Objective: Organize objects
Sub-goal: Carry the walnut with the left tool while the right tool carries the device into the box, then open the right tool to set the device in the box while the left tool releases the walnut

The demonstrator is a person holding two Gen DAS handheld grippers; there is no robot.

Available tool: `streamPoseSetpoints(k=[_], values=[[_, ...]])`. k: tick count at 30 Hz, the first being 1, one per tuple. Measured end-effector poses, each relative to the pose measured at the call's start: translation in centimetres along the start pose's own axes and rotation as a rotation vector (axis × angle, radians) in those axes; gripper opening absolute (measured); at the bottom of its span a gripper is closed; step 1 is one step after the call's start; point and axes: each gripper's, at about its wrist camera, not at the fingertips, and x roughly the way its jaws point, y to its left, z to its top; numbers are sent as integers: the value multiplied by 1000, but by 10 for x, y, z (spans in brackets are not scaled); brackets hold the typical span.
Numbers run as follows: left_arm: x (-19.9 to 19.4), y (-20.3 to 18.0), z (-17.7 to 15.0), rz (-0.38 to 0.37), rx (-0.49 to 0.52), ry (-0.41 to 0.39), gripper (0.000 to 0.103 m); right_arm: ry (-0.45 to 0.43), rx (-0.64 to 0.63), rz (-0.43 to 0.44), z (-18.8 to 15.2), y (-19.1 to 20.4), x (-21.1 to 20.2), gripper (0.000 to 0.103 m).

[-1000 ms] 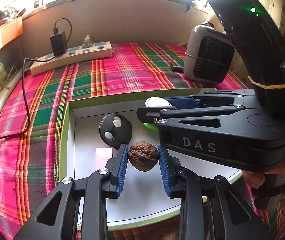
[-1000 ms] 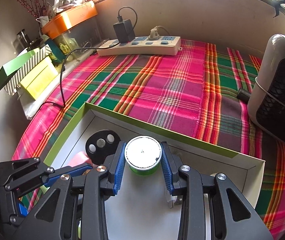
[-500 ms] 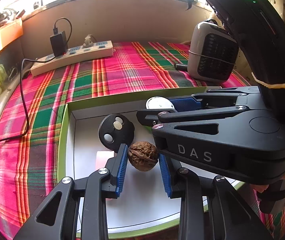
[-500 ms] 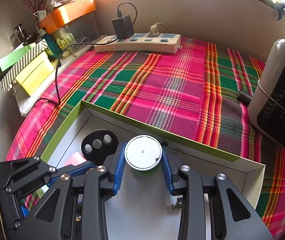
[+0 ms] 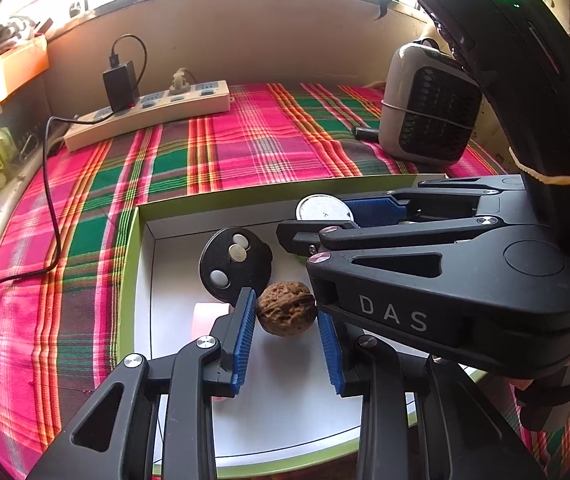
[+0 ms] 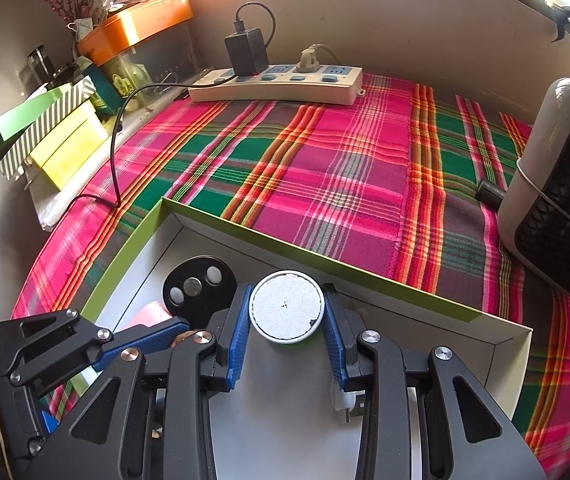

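The left tool (image 5: 287, 322) is clamped on a walnut (image 5: 286, 309), its blue pads pressed to either side of the shell, holding it over the white floor of a shallow green-edged box (image 5: 130, 264) at the near part of the counter. The right tool (image 6: 285, 336) is likewise closed around a small green tub with a white lid (image 6: 286, 307), its pads tight against the lid's rim, close to the box's far wall; whether either thing rests on the floor or hangs just above it cannot be told. Just behind the walnut lies a black disc with round metal pieces on it (image 5: 235, 262), and beside it a pale pink piece (image 5: 207, 316), both inside the box. The step in hand looks like the placing of both things in the box. The next move would call for lowering each onto a bare patch of floor, opening the jaws, and keeping the two tools from knocking together, since they are crowded here. Farther off on the plaid cloth (image 6: 325, 160) sit a power strip (image 6: 277, 86) and a small heater (image 6: 557, 216).
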Motion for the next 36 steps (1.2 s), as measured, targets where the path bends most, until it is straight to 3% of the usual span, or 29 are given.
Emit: streamPoseSetpoints(k=[7,10,13,17,36], values=[[0,0,0,1,0,0,30,0,9,-5,0,0,0,36],[-1,1,-1,0,-2,1,30,-2,10,-4,-1,1,-1,44],[-1,2,-1,2,-4,1,36,-7,8,-6,0,3,-2,44],[-2,2,-3,4,-7,2,37,-20,15,-12,0,3,-6,47],[-33,1,-15,29,-8,-38,37,-84,18,-53,-14,15,-38,52]])
